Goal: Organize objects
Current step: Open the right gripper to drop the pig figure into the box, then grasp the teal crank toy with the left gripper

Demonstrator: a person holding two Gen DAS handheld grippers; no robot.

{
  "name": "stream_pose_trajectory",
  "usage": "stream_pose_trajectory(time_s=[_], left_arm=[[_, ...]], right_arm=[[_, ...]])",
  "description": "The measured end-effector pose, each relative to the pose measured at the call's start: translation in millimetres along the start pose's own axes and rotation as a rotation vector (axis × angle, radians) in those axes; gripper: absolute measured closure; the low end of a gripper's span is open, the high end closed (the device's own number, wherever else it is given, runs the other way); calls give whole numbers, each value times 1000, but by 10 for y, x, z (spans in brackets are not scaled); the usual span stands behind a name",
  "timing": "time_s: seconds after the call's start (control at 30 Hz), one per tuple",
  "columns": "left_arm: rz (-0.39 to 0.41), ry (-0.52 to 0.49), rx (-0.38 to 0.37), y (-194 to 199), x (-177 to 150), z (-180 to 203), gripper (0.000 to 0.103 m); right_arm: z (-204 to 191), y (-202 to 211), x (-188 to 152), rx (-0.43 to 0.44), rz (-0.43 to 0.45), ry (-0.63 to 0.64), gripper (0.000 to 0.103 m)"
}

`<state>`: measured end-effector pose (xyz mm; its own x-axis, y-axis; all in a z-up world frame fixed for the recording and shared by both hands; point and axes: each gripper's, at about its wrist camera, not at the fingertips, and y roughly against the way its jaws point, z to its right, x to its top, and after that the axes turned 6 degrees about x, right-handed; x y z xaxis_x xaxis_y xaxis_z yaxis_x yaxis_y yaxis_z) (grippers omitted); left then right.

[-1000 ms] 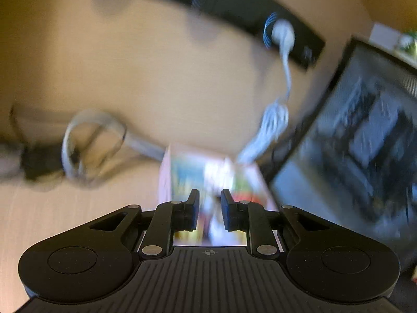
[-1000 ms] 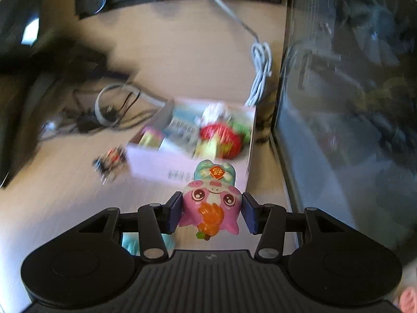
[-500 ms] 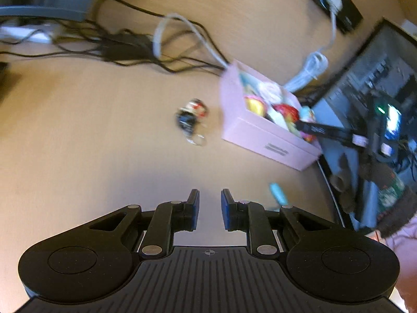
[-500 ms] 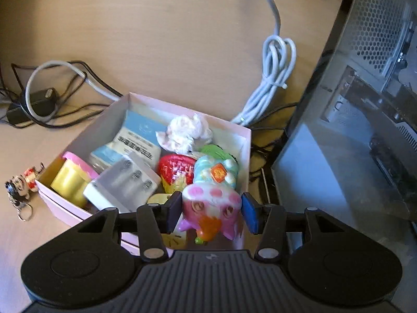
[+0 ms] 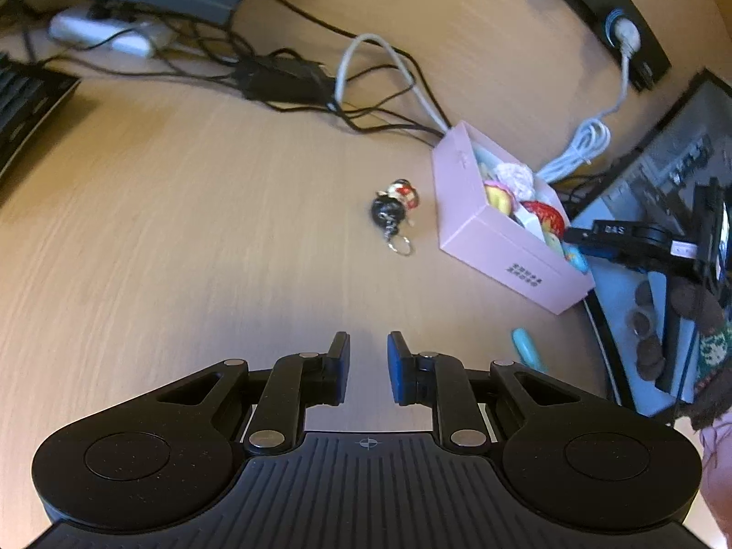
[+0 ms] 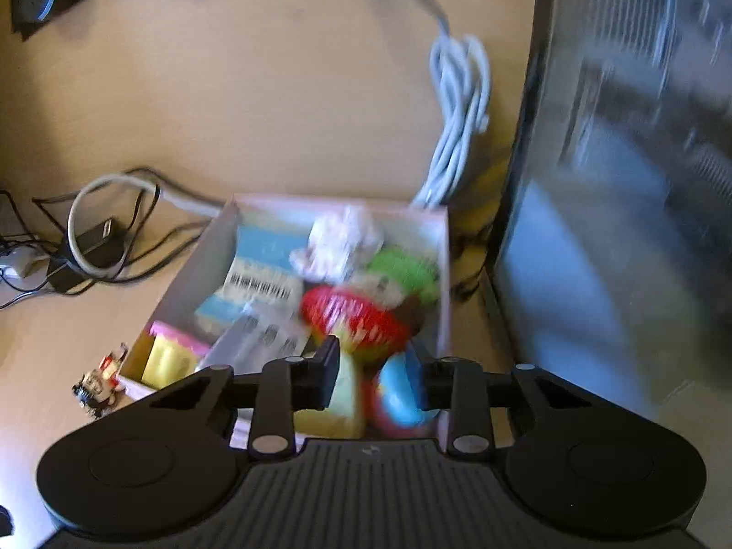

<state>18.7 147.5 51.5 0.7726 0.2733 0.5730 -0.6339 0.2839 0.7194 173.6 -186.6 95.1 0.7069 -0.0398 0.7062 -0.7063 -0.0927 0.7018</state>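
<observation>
Sitting on the pale wooden desk [image 5: 183, 238], your open pink cardboard box [image 5: 498, 247] is packed with small things: a red strawberry-shaped toy [image 6: 352, 320], a crumpled white tissue [image 6: 338, 242], a green round toy [image 6: 402, 270], a yellow and pink block [image 6: 169, 357], and a blue and white barcode packet [image 6: 261, 270]. At the near right corner of the box lies a pink and blue toy with a teal top [image 6: 398, 393], blurred, between the fingers of your right gripper [image 6: 377, 379], which you hold just above the box; the jaws stand wide and I cannot tell whether they touch the toy.

In the left view the box lies at 2 o'clock. Just beside it, at its 9 o'clock side, a small black and red figure keychain [image 5: 395, 210] lies on the desk. A teal capsule-shaped object [image 5: 526, 347] rests at the box's 6 o'clock, near your left gripper [image 5: 368, 366], whose fingers stand narrowly apart with nothing between them.

A coiled white cable [image 6: 457, 123] lies at the box's 12 o'clock. Tangled black cords [image 5: 283, 78] spread further out at 11 o'clock, and a dark computer case [image 6: 631, 183] stands at 3 o'clock.
</observation>
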Motion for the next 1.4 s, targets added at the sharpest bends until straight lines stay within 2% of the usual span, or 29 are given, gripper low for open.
stream_pose_trajectory(time_s=[0.13,0.27,0.33,0.4,0.47,0.6,0.77,0.93,1.1,1.33,1.4], left_arm=[[-11,-30,-4,-96,51,97,84],[-20,-90,-11,-206,109,243,83],[-29,-129,-4,-274,138,349,83],[-35,-171,-12,-326,156,482,83],[-42,-212,-33,-362,156,627,83],[-74,-316,-100,-422,70,980,83],[-133,-510,-150,-519,-180,1418,83],[-157,-625,-116,-674,-390,1694,83],[-132,-670,-2,-856,-405,1802,82],[-66,-565,176,-851,-219,1591,82],[-56,-538,193,-789,-171,1494,82]], right_arm=[[-38,74,-97,23,15,9,72],[-145,365,-228,19,65,77,70],[-203,536,-341,22,86,115,63],[-240,678,-448,28,100,135,49],[-273,810,-597,28,108,155,46],[-345,1005,-945,17,101,217,35],[-275,1120,-1287,24,66,191,31],[-90,1133,-1502,23,22,120,30],[-10,1111,-1605,37,8,92,28],[-15,1061,-1644,59,10,112,25],[-20,1032,-1646,66,7,113,25]])
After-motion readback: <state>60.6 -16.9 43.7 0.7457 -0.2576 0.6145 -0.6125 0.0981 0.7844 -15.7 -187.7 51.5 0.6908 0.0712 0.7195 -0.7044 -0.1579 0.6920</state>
